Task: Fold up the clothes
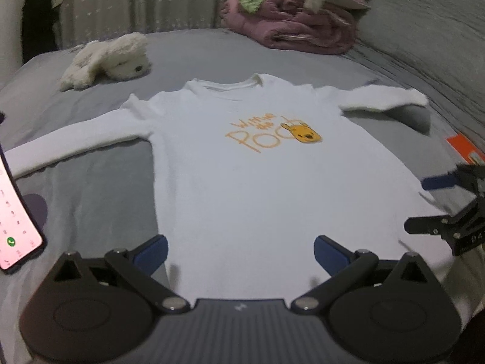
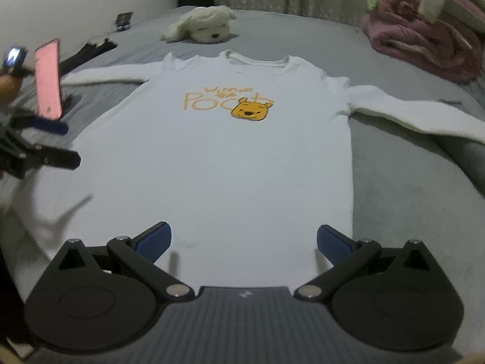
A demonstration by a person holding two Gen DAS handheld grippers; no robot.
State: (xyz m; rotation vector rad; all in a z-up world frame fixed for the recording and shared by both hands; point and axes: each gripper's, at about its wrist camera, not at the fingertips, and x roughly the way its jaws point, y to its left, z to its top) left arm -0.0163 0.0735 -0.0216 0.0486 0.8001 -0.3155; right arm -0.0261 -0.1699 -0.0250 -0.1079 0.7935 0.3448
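L gripper [image 1: 239, 251] wide open, holding nothing, hovering over the hem end of the white long-sleeve shirt [image 1: 257, 176]. R gripper [image 2: 244, 242] same: fingers spread wide, empty, also at the hem end, nearer the shirt's right-hand side seam. Each gripper shows at the edge of the other's view, so they sit side by side along the bottom edge.

Shirt lies flat, face up, on the grey bedspread [image 1: 100, 188], Pooh print [image 2: 251, 110] showing. Long axis runs straight away from both tools, hem near and collar far. Sleeves out to both sides: left sleeve [image 1: 75, 142] on L's side, right sleeve [image 2: 418, 112] on R's side. So each gripper is the nearer one for its own sleeve; no crossing needed.

Judgement: no fold made yet, task at the start. Next move prob a sleeve or side fold inward, or a hem-to-collar fold w/ both tools.

Clutter: white plush toy [image 2: 203, 28] just past the collar, pink blanket pile [image 1: 291, 27] further back, phone w/ pink screen [image 1: 18, 212] mounted by L. Whether the fingertips touch the cloth is hard to tell; frames blurry.
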